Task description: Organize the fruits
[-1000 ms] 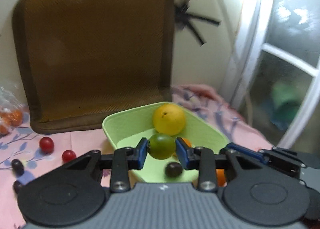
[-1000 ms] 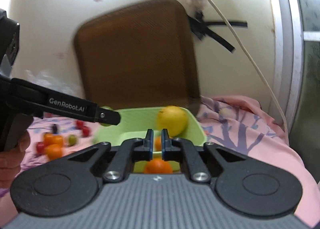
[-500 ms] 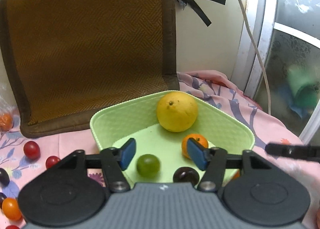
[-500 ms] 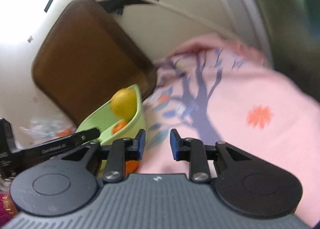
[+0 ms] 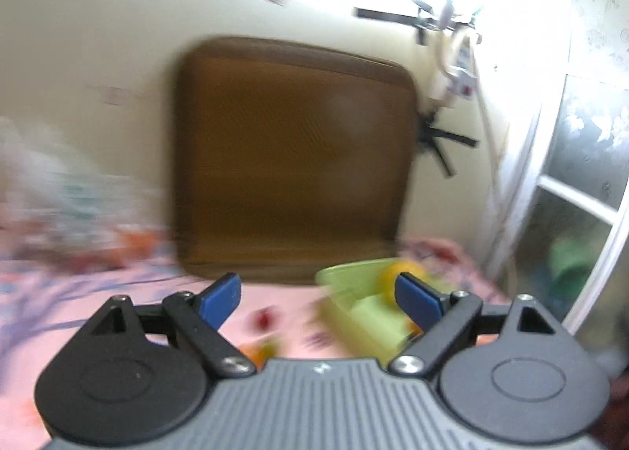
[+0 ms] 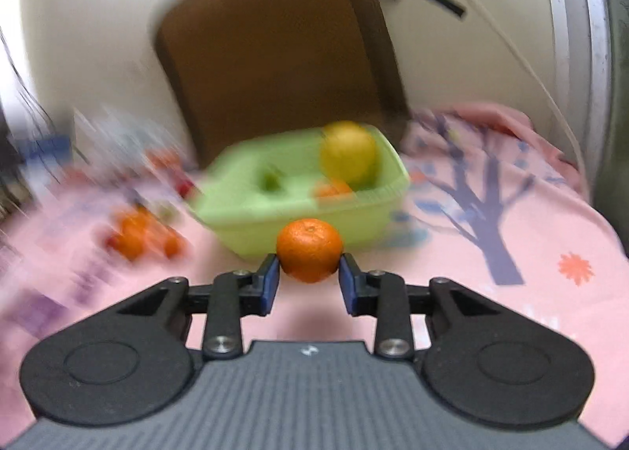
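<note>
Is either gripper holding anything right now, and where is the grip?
Right gripper: fingers pinch a small orange at its two sides. Left gripper: open, empty.

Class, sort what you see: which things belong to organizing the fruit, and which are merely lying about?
Job: small orange mandarin in right tongs; light green plastic basin; big yellow citrus.

Lying about: brown woven cushion; pink patterned blanket.

Open cloth on my right, clutter on my left

I see bare pink cloth [image 6: 530, 237] right of the green basin [image 6: 298, 214]; blurred loose fruit [image 6: 137, 237] crowds its left, and the brown mat [image 6: 275, 57] blocks the way behind it.
</note>
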